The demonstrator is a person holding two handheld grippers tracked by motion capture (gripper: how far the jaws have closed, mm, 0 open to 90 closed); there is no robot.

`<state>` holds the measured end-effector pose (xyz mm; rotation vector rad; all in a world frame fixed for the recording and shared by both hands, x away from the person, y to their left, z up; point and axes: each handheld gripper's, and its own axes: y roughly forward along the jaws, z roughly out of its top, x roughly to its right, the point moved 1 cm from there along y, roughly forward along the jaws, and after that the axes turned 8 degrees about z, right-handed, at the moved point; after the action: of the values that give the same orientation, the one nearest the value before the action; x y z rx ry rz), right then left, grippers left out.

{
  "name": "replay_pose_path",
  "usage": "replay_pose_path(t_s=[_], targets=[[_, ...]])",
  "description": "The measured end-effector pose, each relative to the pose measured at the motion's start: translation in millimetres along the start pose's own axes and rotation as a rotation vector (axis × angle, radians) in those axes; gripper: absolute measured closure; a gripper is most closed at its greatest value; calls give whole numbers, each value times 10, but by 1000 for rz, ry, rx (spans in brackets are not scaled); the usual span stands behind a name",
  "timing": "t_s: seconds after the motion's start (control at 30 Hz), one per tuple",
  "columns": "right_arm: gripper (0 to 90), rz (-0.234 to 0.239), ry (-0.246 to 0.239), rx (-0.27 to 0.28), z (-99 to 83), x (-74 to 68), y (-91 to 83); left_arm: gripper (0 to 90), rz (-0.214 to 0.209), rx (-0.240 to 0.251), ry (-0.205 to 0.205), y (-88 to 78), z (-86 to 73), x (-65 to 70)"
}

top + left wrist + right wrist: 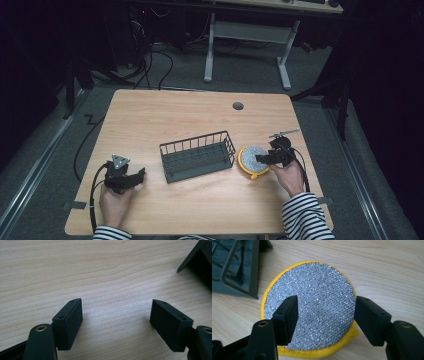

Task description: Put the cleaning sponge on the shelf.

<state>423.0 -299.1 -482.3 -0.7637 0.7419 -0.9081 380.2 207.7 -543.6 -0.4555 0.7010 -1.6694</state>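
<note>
A round scrubbing pad (251,159) with a glittery silver top and a yellow rim lies on the wooden table just right of a dark wire basket (198,156). My right gripper (262,159) hovers over the pad's right part, open, and in the right gripper view the silver pad (317,300) lies beneath and between the spread jaws of the right gripper (325,312). At the table's front left, my left gripper (136,176) sits low over bare wood, open. Nothing lies between the jaws of the left gripper (116,315).
The basket's dark corner (197,257) shows at the upper right of the left gripper view, and its wall (239,270) sits left of the pad in the right gripper view. A cable hole (238,106) marks the table's far side. Another desk's white legs (285,60) stand behind.
</note>
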Motion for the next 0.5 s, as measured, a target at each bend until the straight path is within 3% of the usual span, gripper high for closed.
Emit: replay_pose_path(t_s=[0.23, 0.5], targets=[[317, 10, 60, -29, 78, 94, 95, 272, 3, -1, -1, 0, 0, 4], [321, 32, 76, -62, 124, 98, 213, 268, 2, -1, 0, 1, 1, 2]])
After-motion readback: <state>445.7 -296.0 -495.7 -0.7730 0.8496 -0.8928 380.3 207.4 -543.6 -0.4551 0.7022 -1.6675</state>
